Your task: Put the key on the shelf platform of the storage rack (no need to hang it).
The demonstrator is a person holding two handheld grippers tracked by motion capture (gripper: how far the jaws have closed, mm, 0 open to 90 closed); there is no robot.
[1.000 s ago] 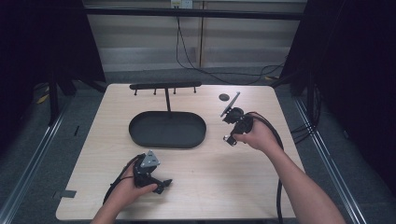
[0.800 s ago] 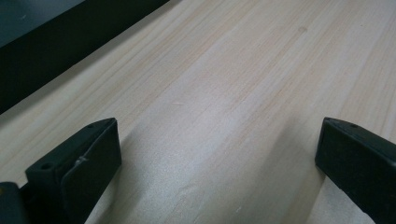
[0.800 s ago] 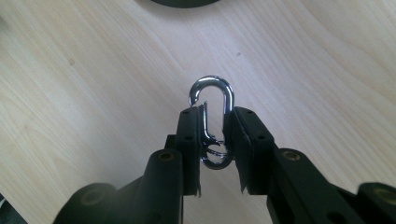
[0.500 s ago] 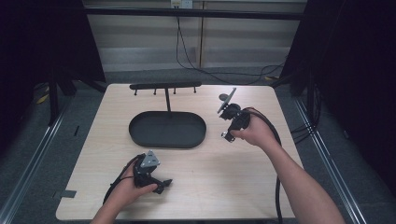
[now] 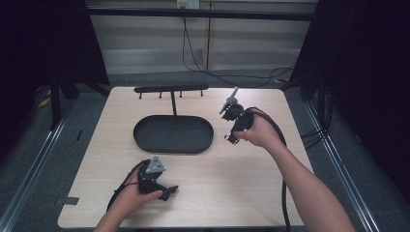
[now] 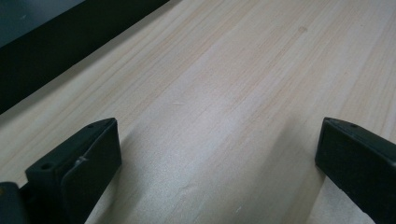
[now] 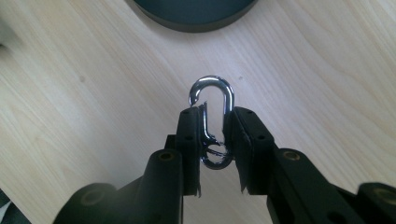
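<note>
Wooden table (image 5: 251, 193), pale grain, bare over most of the top. Black oval tray (image 5: 145, 140) at centre, with a T-shaped rack (image 5: 170, 89) rising from its far side, short pegs hanging from the bar. Left gripper (image 5: 170, 189) resting low near the front edge, jaws set wide apart with nothing but tabletop between the pads (image 6: 93, 163). Right gripper (image 5: 226, 107) raised to the right of the tray, clamped on a small chrome carabiner (image 7: 212, 100). Carabiner pinched across its two long sides at the lower half, closed loop end protruding beyond the jaw tips, small ring end sitting back between the pads. Long axis in line with the jaws, rounded end aimed toward the tray rim in the right gripper view. Gate appears pressed inward on the left side, leaving a gap near the top curve; cannot confirm fully. Judged light, rigid, polished steel, hence slippery and prone to twisting or popping out under a squeeze. Best hold judged across the flat long sides, as now, keeping the loop end free for hooking over a peg.
</note>
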